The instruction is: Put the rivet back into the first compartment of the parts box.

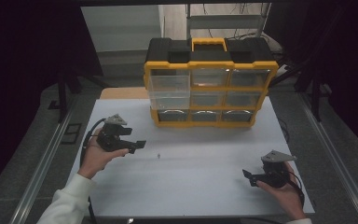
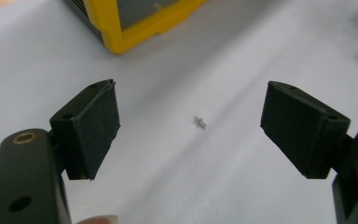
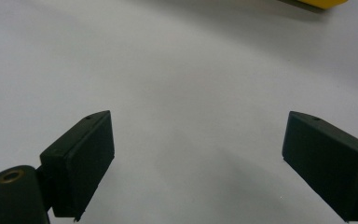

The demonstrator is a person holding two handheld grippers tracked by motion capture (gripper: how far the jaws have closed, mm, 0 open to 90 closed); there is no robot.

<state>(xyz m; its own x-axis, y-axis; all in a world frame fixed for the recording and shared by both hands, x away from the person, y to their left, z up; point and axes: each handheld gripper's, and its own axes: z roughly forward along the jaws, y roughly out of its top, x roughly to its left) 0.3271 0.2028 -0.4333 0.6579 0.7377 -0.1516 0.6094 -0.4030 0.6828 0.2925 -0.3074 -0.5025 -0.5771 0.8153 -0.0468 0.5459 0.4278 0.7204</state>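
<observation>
Your left gripper (image 2: 191,128) is spread wide, nothing between its flat black pads. The small metal screw (image 2: 200,122) lies on the smooth white table (image 1: 196,186), just ahead, centred between the jaws. Your right gripper (image 3: 198,163) is also spread, well apart from the screw.

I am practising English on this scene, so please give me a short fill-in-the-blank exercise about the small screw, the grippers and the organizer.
1. The small screw lies on the ___ table.
2. The jaws of the left gripper stand ___, with the screw ahead between them.
3. The frame of the drawer organizer is ___.
4. The right gripper holds ___.

Missing words: white; open; yellow; nothing
</observation>
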